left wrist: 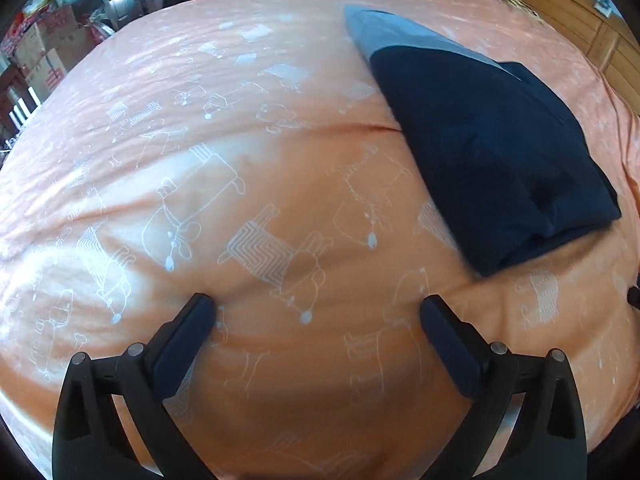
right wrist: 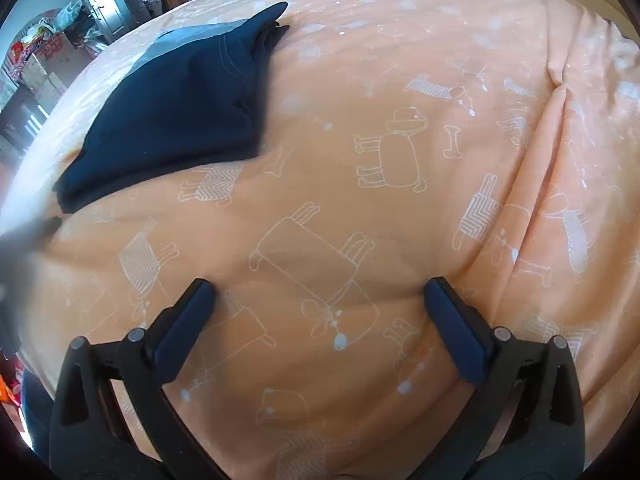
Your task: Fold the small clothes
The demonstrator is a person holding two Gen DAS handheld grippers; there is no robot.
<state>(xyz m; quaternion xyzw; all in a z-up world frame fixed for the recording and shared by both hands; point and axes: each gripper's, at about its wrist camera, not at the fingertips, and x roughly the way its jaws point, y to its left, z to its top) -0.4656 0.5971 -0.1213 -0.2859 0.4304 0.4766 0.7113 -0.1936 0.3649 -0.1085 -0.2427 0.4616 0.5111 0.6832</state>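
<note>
Clothes [left wrist: 492, 152] lie folded, flat on bedspread [left wrist: 240, 200], so left gripper [left wrist: 319, 310] & right gripper [right wrist: 319, 294] hover apart; both spread wide, empty.

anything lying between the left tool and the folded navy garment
Nothing but bare orange bedsheet lies between the open left tool and the folded navy garment, as the left wrist view shows.
</note>
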